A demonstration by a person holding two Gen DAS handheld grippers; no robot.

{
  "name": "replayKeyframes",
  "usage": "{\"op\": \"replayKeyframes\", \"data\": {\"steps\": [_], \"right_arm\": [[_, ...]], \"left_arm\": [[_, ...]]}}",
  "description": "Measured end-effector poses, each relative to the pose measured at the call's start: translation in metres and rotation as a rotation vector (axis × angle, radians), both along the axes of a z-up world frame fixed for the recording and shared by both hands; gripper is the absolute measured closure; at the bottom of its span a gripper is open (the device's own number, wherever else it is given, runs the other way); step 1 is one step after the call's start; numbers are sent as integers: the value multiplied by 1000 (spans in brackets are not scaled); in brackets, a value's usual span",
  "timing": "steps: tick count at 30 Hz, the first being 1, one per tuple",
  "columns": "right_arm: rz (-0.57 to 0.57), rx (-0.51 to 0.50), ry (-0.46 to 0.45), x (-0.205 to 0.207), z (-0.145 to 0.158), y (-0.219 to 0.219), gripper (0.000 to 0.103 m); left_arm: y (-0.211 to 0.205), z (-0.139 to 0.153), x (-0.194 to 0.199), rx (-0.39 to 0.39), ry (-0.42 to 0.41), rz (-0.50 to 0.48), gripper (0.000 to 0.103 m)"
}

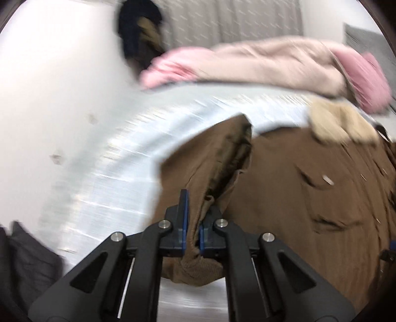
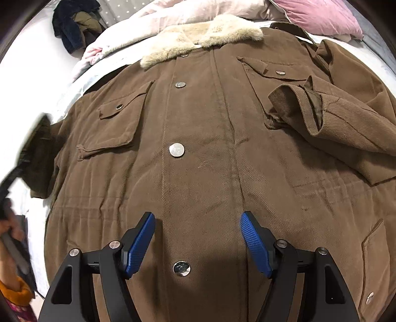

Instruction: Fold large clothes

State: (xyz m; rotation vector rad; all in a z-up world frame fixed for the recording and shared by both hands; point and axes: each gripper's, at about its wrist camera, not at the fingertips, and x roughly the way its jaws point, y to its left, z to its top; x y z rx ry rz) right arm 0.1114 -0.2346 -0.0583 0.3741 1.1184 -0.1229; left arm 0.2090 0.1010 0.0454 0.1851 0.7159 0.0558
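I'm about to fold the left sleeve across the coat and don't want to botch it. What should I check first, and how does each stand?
1. Left gripper clamped on the sleeve cuff: ok.
2. Right gripper free: ok, open above the brown coat, holding nothing.
3. Right sleeve already folded onto the chest: ok.
4. Front snapped shut: ok.
5. Coat body flat: ok, minor wrinkles.
6. Fur collar clear of the pink bedding: not ok, it touches it.
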Motion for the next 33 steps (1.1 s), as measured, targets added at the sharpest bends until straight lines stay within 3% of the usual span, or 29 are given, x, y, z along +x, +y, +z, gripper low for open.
{"op": "replayKeyframes", "data": {"steps": [6,12,14,17,18,19,20,21,28,33], "right_arm": [[-16,5,-7,1,-2,-1,30],[-16,-7,-13,-1,-2,1,30],[-20,0,-14,-3,-2,-1,30],[-27,18,-16,-4,-2,-4,30],[-28,22,-16,-4,-2,-5,30],[-29,24,-15,-4,-2,-5,30],[-29,26,-14,-4,-2,-5,30],[-29,26,-14,-4,-1,-5,30],[-30,16,-10,-3,1,-5,30],[-79,5,-30,-10,6,-13,30]], "left_arm": [[117,31,11,43,-85,270,97],[164,8,33,109,-57,388,97],[158,-5,40,174,-51,404,93],[151,-24,51,389,-42,514,87],[152,-23,47,391,-43,538,75],[151,-22,47,358,-40,534,66],[149,-19,44,277,-29,502,44],[145,-15,42,216,-19,470,30],[77,0,21,112,24,236,24],[8,4,-21,-35,79,25,17]]}}
